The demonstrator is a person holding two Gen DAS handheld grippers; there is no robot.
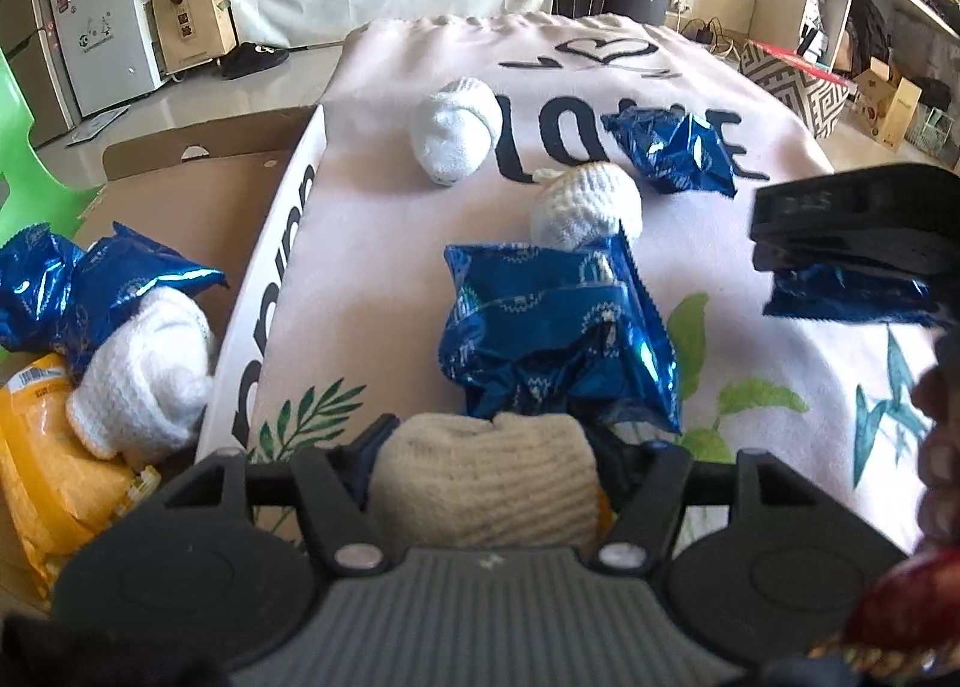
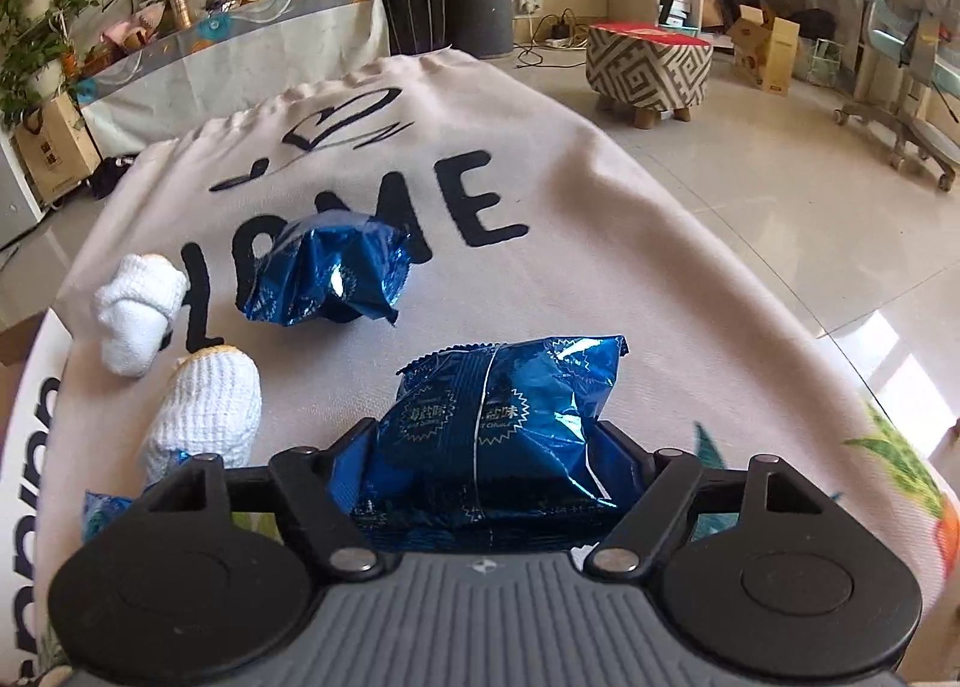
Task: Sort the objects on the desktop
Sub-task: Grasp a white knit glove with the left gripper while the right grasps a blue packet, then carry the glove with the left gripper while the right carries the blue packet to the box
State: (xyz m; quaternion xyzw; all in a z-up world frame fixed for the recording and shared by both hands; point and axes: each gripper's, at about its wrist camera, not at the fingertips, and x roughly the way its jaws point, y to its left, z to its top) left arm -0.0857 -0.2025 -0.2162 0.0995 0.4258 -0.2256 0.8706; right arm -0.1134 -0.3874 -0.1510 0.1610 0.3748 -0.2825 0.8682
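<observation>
In the left wrist view my left gripper (image 1: 498, 447) is shut on a cream knitted sock roll (image 1: 486, 483) low over the printed cloth (image 1: 372, 243). A crumpled blue snack packet (image 1: 558, 327) lies just ahead of it. Beyond are two white sock rolls (image 1: 588, 204) (image 1: 459, 129) and another blue packet (image 1: 678, 147). My right gripper (image 1: 840, 231) enters from the right with a blue packet (image 1: 852, 300) clamped in it. In the right wrist view that gripper (image 2: 486, 447) is shut on the blue packet (image 2: 498, 405), held above the cloth.
An open cardboard box (image 1: 198, 189) left of the table holds blue packets (image 1: 90, 291), a white sock roll (image 1: 144, 369) and a yellow pack (image 1: 48, 447). A person's hand (image 1: 936, 447) shows at the right edge. A patterned stool (image 2: 648, 66) stands on the floor beyond the table.
</observation>
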